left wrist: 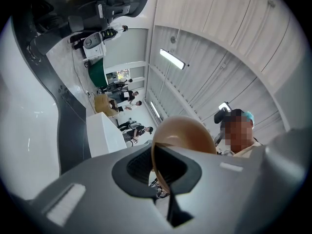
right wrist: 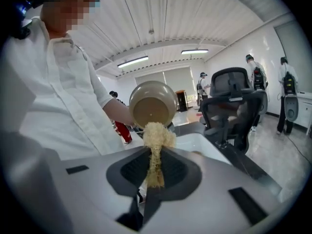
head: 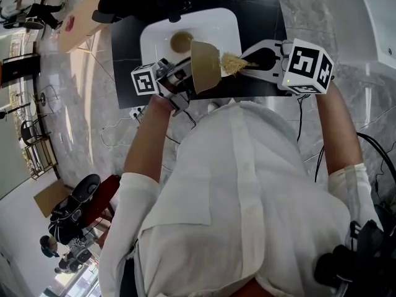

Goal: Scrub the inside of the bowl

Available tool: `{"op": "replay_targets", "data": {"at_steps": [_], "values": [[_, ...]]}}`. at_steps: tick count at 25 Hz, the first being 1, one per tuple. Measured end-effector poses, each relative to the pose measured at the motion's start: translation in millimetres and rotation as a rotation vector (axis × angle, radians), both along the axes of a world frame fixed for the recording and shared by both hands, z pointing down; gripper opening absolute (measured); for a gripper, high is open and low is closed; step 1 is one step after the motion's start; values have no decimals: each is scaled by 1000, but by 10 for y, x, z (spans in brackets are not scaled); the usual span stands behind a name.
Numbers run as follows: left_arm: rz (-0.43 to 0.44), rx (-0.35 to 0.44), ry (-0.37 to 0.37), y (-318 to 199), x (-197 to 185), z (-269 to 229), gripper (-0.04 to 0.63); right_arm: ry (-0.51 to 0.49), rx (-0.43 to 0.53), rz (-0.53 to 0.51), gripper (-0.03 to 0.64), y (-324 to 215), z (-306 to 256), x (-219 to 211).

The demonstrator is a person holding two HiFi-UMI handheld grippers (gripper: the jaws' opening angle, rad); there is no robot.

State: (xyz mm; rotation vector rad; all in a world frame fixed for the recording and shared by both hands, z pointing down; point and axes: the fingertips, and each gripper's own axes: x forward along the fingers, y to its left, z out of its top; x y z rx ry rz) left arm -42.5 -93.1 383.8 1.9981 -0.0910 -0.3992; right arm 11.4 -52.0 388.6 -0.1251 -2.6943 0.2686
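Left gripper (left wrist: pixel 158 172) jaws are clenched on the rim of the bowl (head: pixel 206 65). I hold it in the air, tipped on its side over the white basin (head: pixel 154 36) by the bench's (head: pixel 124 54) near edge, so its mouth faces my right gripper (right wrist: pixel 155 172). Right jaws grasp the scrubber (right wrist: pixel 156 140), and its frayed tip sits at the bowl's mouth, ready to go in. I can't tell if they touch. The bowl is tan, round and smooth, with no clear dirt inside.
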Motion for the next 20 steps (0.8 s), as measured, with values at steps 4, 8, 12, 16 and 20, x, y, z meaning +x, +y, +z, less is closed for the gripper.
{"op": "replay_targets", "data": {"at_steps": [4,8,12,16,20], "values": [[15,5,-21,20,34,59,11,-5,35,-5,48,-15,-85,1],[23,19,-72,30,19,152,11,-5,60,2,48,-38,-143,15],[11,14,-98,21,-3,189,11,-38,84,-6,48,-14,-335,19],[-4,16,-95,8,-37,192,11,-47,106,-23,48,45,-395,12],[-6,25,-59,11,-19,127,11,22,100,-6,48,10,-185,58]]}}
